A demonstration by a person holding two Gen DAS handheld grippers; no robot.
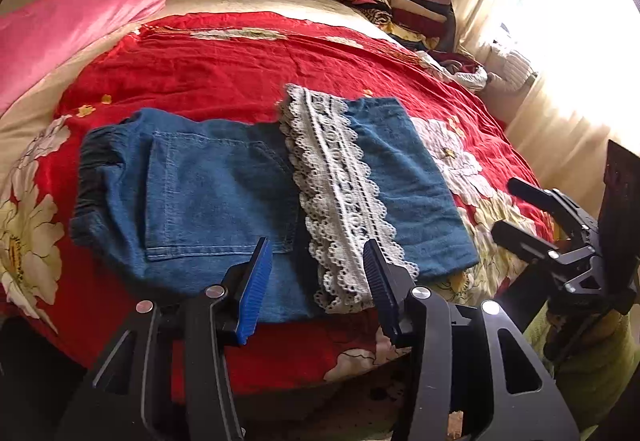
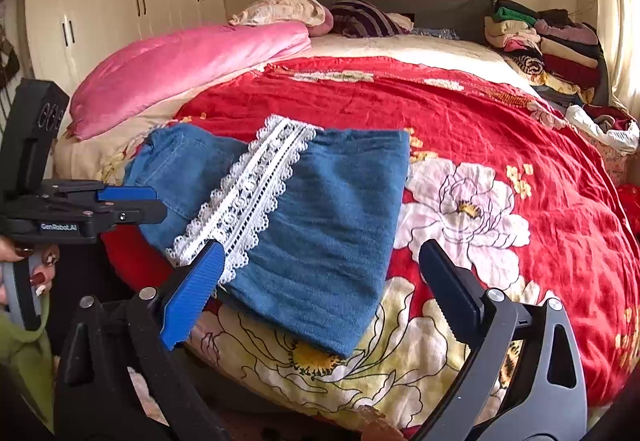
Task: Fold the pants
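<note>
Now my left gripper (image 1: 318,253) hangs over the near edge of the folded blue denim pants (image 1: 224,181), its blue ribbed pads partly spread with nothing between them and clear of the cloth. My right gripper (image 2: 320,265) stands spread wide and empty above the right end of the pants, one pad in front of the white lace trim (image 2: 248,193), the other over the red floral bedspread (image 2: 500,129). The pants lie folded flat on that bedspread near the foot of the bed, back pocket up at the left, the lace-hemmed leg ends laid across the middle. A pink satin quilt (image 2: 192,61) lies at the far left, and a stack of folded clothes (image 2: 548,41) sits by the headboard.
</note>
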